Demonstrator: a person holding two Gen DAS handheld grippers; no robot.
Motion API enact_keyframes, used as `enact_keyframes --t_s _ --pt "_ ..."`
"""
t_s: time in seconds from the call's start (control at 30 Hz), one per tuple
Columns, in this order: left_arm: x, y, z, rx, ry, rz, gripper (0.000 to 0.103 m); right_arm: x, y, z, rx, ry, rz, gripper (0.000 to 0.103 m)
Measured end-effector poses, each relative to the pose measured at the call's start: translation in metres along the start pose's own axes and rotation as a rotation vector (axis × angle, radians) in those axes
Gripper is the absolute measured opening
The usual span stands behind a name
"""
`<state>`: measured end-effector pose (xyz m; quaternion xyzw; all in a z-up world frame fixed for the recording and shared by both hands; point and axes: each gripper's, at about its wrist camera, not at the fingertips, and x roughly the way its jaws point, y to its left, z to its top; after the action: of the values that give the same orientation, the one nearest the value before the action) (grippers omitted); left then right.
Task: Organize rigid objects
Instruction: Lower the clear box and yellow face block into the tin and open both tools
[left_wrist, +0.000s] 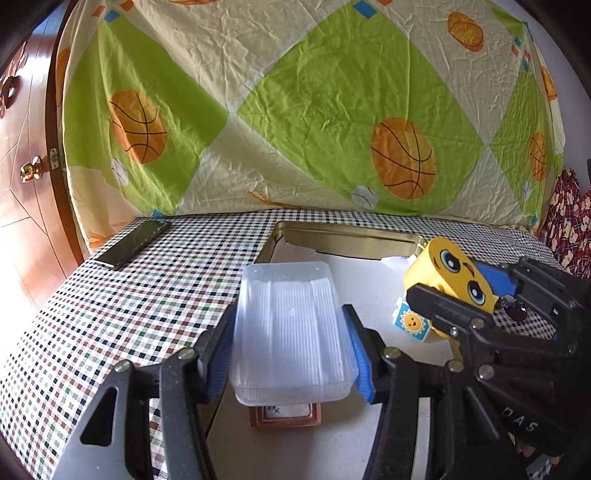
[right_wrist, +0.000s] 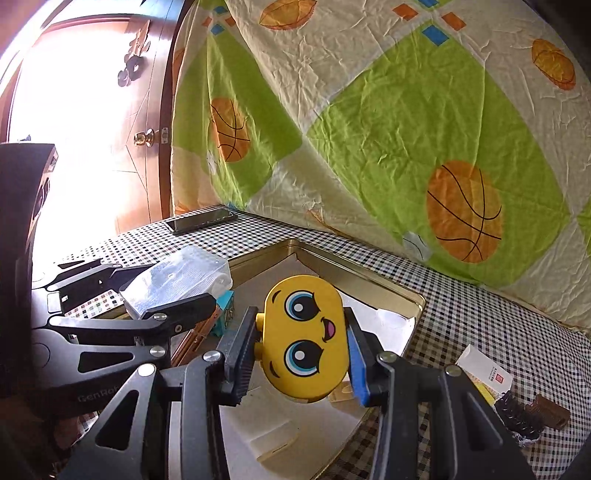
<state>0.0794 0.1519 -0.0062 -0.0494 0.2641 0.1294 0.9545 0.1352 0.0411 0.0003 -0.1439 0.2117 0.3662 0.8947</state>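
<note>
We pinch the clear box (left_wrist: 291, 332) in our left claw (left_wrist: 291, 354) and the yellow toy (right_wrist: 304, 338) in our right claw (right_wrist: 301, 354), both above the tin tray (right_wrist: 369, 273), which lies straight ahead below.

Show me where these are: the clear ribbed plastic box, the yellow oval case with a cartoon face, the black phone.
clear ribbed plastic box (left_wrist: 291, 332), left wrist view, ribbed bottom.
yellow oval case with a cartoon face (right_wrist: 304, 338), right wrist view, face centre.
black phone (left_wrist: 135, 243), left wrist view, screen middle.
</note>
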Motion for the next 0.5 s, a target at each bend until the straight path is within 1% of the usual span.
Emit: enact_keyframes --t_s 0.17,0.23,0.27,0.3,0.33,0.37,0.5 --pt "0.004 0.001 0.000 -0.001 0.009 0.014 0.055 0.009 -0.004 0.000 0.025 0.032 0.031 0.046" --pt "0.003 0.002 0.000 -0.002 0.005 0.018 0.055 0.008 -0.008 -0.001 0.035 0.025 0.009 0.056" --pt "0.002 0.002 0.000 -0.002 0.001 0.018 0.058 0.007 -0.010 -0.001 0.043 0.022 0.007 0.063" --pt "0.001 0.002 0.000 -0.002 -0.001 0.018 0.061 0.004 -0.013 -0.001 0.054 0.017 0.012 0.067" --pt "-0.001 0.001 -0.001 -0.002 -0.006 0.021 0.068 -0.001 -0.016 -0.002 0.061 0.010 0.016 0.069" --pt "-0.004 0.000 -0.001 -0.001 -0.016 0.023 0.073 -0.006 -0.018 -0.003 0.061 0.000 0.017 0.070" --pt "-0.018 -0.013 0.000 0.013 -0.056 0.008 0.086 -0.033 -0.030 -0.014 0.040 -0.024 -0.014 0.071"
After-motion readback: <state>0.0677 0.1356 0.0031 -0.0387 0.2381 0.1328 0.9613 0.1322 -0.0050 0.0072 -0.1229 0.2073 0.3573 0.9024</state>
